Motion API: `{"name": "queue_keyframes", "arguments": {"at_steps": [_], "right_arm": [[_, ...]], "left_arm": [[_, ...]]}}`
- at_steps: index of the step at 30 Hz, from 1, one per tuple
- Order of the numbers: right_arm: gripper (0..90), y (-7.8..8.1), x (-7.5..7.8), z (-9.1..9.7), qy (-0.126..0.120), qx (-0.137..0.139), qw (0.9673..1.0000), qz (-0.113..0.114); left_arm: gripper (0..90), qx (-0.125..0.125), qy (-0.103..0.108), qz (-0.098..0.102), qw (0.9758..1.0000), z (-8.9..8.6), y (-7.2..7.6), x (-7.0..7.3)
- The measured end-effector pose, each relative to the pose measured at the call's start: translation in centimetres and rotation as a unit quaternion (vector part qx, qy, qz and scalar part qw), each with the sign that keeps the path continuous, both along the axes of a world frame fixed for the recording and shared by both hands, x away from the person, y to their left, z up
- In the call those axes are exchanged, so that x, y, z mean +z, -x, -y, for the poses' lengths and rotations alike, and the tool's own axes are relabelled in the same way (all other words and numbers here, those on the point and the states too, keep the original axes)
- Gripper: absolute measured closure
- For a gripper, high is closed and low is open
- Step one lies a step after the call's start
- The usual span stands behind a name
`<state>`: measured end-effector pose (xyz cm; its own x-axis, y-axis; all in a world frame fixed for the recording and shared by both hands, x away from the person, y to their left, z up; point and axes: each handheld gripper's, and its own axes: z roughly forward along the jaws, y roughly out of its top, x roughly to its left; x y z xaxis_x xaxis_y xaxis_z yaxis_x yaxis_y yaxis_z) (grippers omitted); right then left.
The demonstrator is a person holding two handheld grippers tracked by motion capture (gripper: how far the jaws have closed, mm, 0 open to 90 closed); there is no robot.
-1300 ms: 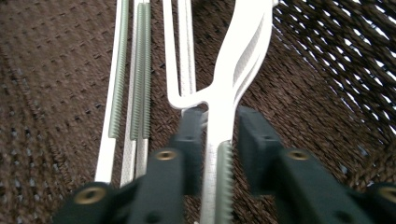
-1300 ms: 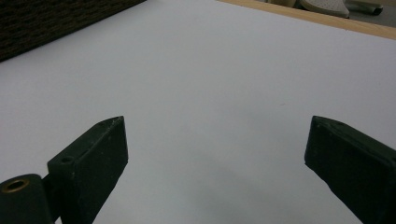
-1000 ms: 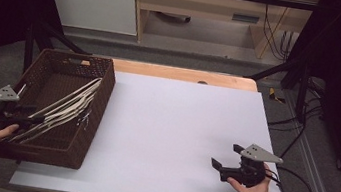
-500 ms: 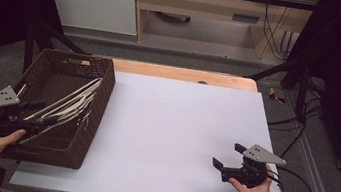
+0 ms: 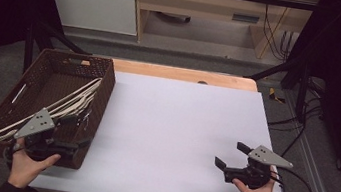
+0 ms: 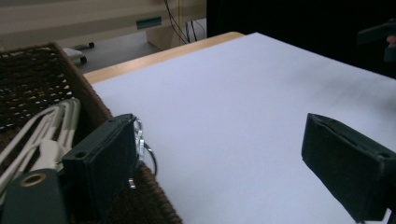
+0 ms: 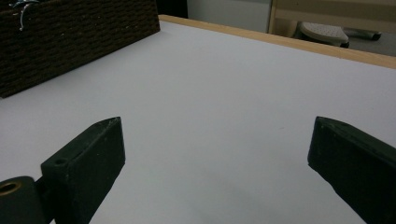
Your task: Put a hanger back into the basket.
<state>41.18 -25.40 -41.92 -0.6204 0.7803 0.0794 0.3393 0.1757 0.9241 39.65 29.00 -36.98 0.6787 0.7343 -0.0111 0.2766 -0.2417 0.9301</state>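
A dark wicker basket (image 5: pixel 102 97) stands at the table's left with several white hangers (image 5: pixel 73 100) lying in it. My left gripper (image 5: pixel 77 132) hovers at the basket's near right corner. Its jaws have just been opening and now stand wide, gripping nothing. In the left gripper view, one jaw is over the hangers (image 6: pixel 56 121) and their metal hooks (image 6: pixel 140 140), the other over the white tabletop (image 6: pixel 233 93). My right gripper (image 5: pixel 232 155) rests open near the table's front right, and nothing lies between its jaws in the right gripper view (image 7: pixel 217 158).
The white tabletop (image 5: pixel 179 127) stretches between the two grippers, with a wooden strip (image 5: pixel 181 74) along its far edge. A cabinet and cables (image 5: pixel 273 34) stand on the floor behind. The basket's wall (image 7: pixel 70 37) shows far off in the right gripper view.
The left hand has moved right along the basket's near side to its right corner, and its jaws have opened. The right hand has stayed still.
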Motion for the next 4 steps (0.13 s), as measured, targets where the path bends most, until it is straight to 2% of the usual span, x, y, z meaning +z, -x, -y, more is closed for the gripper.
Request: {"name": "queue_keyframes", "arguments": {"at_steps": [4], "right_arm": [[4.2, 0.07, 0.16, 0.16, -0.005, 0.000, 1.0000, 0.002]], "left_arm": [[8.2, -0.001, -0.001, 0.007, 1.0000, 1.02, 0.22, 0.02]]}}
